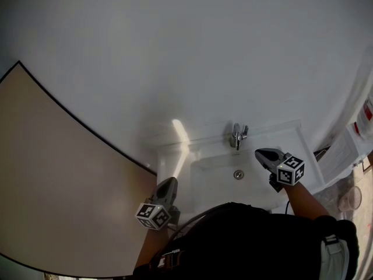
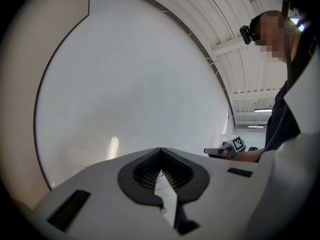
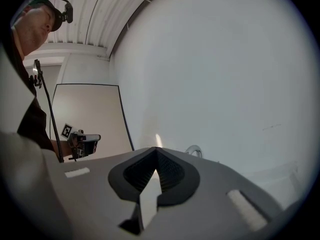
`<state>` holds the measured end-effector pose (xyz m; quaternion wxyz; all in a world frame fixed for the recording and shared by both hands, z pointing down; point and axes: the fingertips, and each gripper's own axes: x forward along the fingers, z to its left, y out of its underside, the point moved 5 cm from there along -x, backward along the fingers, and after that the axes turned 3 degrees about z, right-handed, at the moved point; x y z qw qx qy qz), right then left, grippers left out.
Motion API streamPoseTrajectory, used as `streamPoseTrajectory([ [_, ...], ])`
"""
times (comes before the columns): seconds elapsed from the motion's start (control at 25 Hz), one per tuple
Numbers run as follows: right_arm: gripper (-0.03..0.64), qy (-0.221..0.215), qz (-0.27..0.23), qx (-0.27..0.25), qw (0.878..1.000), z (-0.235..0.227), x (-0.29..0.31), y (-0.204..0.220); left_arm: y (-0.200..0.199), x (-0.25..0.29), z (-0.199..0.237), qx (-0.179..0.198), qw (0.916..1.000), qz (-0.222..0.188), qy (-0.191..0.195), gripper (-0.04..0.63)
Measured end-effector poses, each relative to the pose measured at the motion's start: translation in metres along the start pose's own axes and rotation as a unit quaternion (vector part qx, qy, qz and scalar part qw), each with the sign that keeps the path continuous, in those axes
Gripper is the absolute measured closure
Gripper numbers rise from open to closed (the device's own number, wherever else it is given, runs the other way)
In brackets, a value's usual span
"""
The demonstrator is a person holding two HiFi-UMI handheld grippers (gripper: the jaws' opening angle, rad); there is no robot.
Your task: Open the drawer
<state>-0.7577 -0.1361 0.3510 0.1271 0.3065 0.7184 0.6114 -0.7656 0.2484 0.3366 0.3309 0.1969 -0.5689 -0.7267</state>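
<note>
No drawer shows in any view. In the head view my left gripper (image 1: 169,181) is held at the front left corner of a white sink (image 1: 213,179), jaws together and empty. My right gripper (image 1: 259,152) hovers over the basin's right side, just right of the chrome faucet (image 1: 237,136), also closed with nothing in it. In the left gripper view the left gripper (image 2: 160,150) points at the bare white wall, with the right gripper (image 2: 222,150) off to its right. In the right gripper view the right gripper (image 3: 156,149) faces the wall, the faucet (image 3: 194,150) peeking over it.
A beige panel (image 1: 52,179) with a dark edge fills the left of the head view. The basin has a drain (image 1: 238,174) in its middle. Papers (image 1: 341,153) and a clear cup (image 1: 351,198) lie at the right edge. The person's dark torso hides the space below the sink.
</note>
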Motion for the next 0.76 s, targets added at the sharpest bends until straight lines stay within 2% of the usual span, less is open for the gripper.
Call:
streamPoseTrajectory([
  [0.76, 0.618, 0.009, 0.007, -0.005, 1.0, 0.0092, -0.0037, -0.0001, -0.0038, -0.0024, 0.0031, 0.003, 0.9999, 0.007, 0.015, 0.597],
])
